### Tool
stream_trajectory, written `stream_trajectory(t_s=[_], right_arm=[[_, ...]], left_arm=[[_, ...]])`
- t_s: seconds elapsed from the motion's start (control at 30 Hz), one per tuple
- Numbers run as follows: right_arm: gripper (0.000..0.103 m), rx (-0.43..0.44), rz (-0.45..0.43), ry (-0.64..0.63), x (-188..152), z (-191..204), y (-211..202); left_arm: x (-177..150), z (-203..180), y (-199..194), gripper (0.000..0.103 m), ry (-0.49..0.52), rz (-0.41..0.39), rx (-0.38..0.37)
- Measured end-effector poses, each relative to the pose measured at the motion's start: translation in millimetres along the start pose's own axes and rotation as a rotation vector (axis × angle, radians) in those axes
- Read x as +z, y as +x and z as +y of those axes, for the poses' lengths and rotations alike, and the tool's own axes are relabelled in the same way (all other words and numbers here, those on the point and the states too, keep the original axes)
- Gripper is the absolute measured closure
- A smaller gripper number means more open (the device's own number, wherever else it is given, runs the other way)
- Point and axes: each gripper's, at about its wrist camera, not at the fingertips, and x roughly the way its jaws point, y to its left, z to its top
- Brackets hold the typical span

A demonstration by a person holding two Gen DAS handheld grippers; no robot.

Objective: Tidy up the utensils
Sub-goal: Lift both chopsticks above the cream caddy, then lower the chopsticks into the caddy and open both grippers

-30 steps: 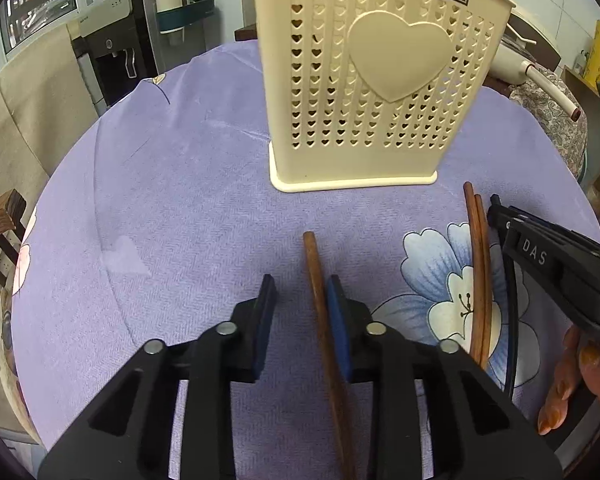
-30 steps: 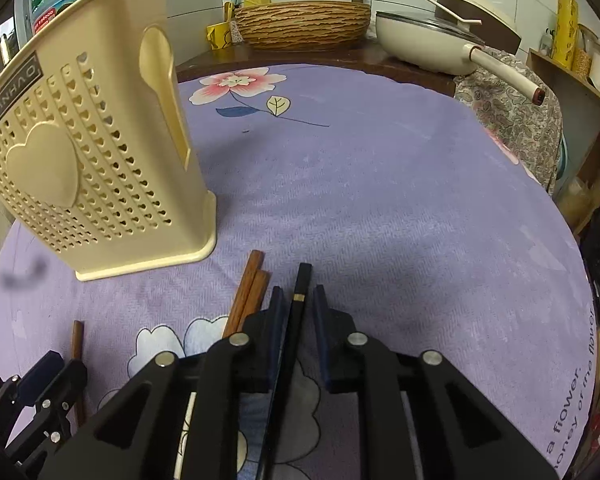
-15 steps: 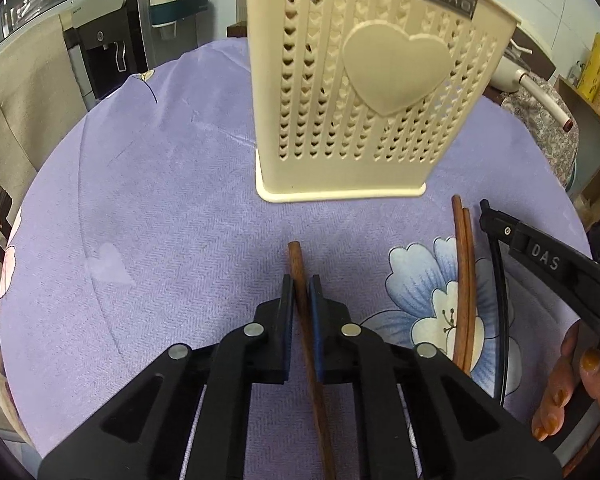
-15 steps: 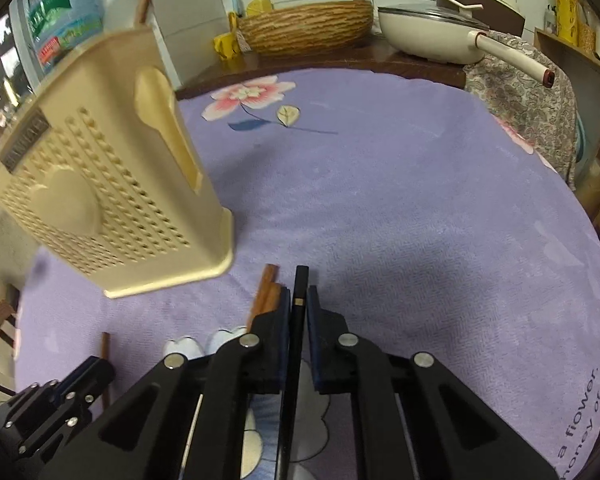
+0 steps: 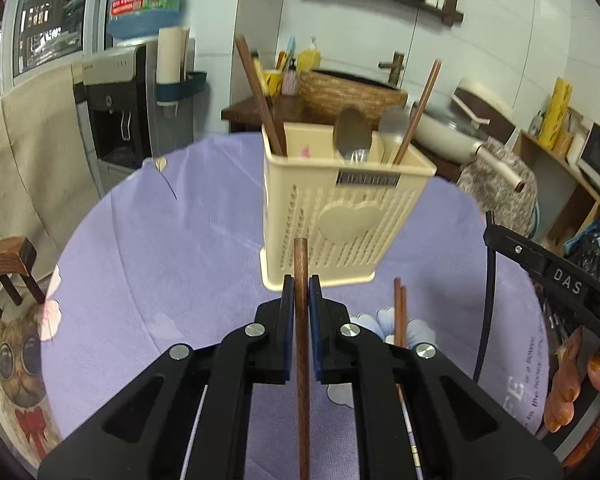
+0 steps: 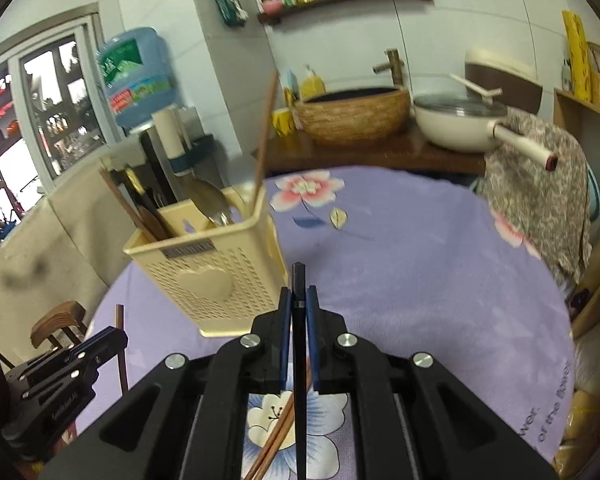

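- Seen from the left wrist view, the left gripper (image 5: 299, 294) was clamped shut on a brown wooden chopstick (image 5: 301, 344), which ran straight up the frame between the blue pads.
- A second earlier those jaws stood apart around the stick as it lay on the purple tablecloth (image 5: 172, 264); they had just been closing on it, and the stick was now lifted clear of the cloth.
- At twelve o'clock stood the cream utensil holder (image 5: 340, 228), upright, with its open top showing. It already held brown chopsticks and two spoons.
- At three o'clock of the gripper, a pair of brown chopsticks (image 5: 399, 310) lay on the cloth beside a printed flower.
- At four o'clock, the right gripper's black body and a person's fingers (image 5: 568, 384) showed at the edge.
- Next, in the right wrist view, the right gripper (image 6: 298, 304) was pinched tight on a black chopstick (image 6: 299, 360), also raised off the table.
- The holder (image 6: 208, 276) sat at ten o'clock, near the fingertips but not touching.
- The brown pair (image 6: 278, 436) lay under the gripper at six o'clock, on the flower.
- The left gripper (image 6: 60, 380) showed at eight o'clock.
- Both sticks looked ready to be carried over the holder and dropped in; the pair on the cloth remained to be collected.
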Motion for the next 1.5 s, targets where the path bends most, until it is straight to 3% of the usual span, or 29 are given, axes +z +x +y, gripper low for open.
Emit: stream_trajectory(t_s=[0.23, 0.4, 0.57, 0.73, 0.77, 0.83, 0.87, 0.9, 0.93, 1.17, 1.5], right_arm=[[0.095, 0.053, -0.073, -0.027, 24.2, 4.7, -42.9], [0.095, 0.048, -0.084, -0.048, 30.1, 8.1, -48.2], [0.095, 0.040, -0.085, -0.048, 31.1, 7.7, -45.0], [0.095, 0.038, -0.085, -0.048, 30.5, 8.7, -45.9], [0.095, 0.037, -0.086, -0.050, 31.0, 8.6, -46.1], [0.095, 0.038, -0.087, -0.053, 29.7, 9.4, -46.7], [0.095, 0.038, -0.088, -0.056, 27.9, 10.8, -47.1], [0.095, 0.039, -0.087, -0.058, 27.6, 11.6, -47.3], [0.095, 0.038, -0.087, -0.058, 27.6, 11.7, -47.2], [0.095, 0.036, -0.090, -0.064, 26.1, 12.5, -47.7], [0.095, 0.048, -0.102, -0.071, 30.2, 13.6, -51.4]], left_arm=[[29.1, 12.0, -48.1, 0.097, 0.000, -0.107, -0.019], [42.0, 17.6, -62.8, 0.097, 0.000, -0.132, -0.023], [42.1, 23.1, -56.5, 0.097, -0.011, -0.101, -0.019], [33.7, 29.8, -21.0, 0.097, 0.001, -0.005, 0.040], [30.6, 34.4, -10.2, 0.095, -0.010, 0.014, 0.068], [22.2, 42.5, 13.7, 0.080, -0.021, 0.069, 0.106], [18.6, 46.9, 25.6, 0.061, -0.032, 0.104, 0.109], [12.4, 52.0, 40.5, 0.050, -0.054, 0.143, 0.100], [8.1, 54.4, 49.4, 0.049, -0.063, 0.159, 0.094], [-17.9, 45.7, 101.4, 0.051, -0.047, 0.250, 0.135], [-18.3, 44.9, 136.1, 0.079, -0.033, 0.282, 0.192]])
